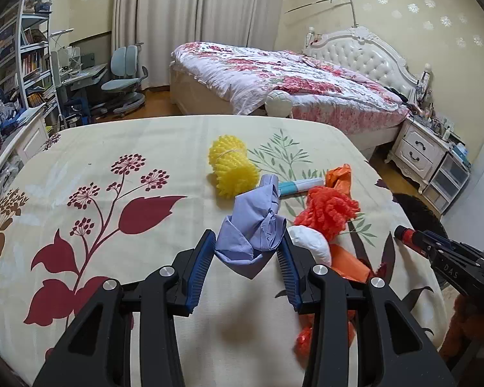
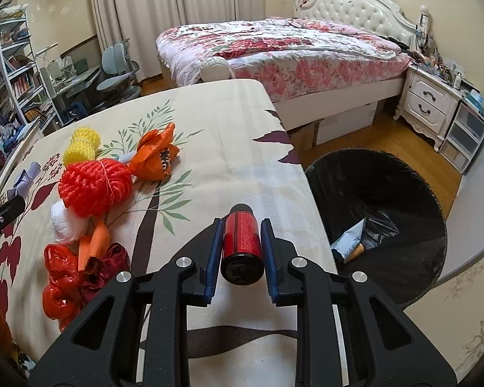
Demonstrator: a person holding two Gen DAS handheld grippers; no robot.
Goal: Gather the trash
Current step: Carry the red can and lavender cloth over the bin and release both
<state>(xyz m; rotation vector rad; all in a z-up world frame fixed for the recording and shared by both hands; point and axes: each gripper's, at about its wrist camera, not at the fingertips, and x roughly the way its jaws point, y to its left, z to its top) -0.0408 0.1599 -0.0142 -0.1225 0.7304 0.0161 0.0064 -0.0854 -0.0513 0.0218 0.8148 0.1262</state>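
My left gripper (image 1: 247,242) is shut on a crumpled lilac paper (image 1: 255,225) and holds it above the floral bedspread (image 1: 113,167). My right gripper (image 2: 241,230) is shut on a red bottle (image 2: 242,245), near the bed's right edge; it also shows in the left wrist view (image 1: 409,237). On the bed lie a yellow foam net (image 1: 230,167), a red foam net (image 2: 93,187), an orange bag (image 2: 155,154), a white wad (image 2: 66,222), a blue-and-white tube (image 1: 301,185) and red plastic (image 2: 61,277). A black-lined bin (image 2: 377,213) stands on the floor right of the bed, with a wrapper (image 2: 350,242) inside.
A second bed (image 2: 290,51) with a floral quilt stands beyond. A white nightstand (image 2: 429,103) and drawer unit (image 2: 466,135) are at the right. A desk with a chair (image 1: 122,80) and bookshelves (image 1: 22,54) are at the left. A white ball (image 1: 278,103) lies by the far bed.
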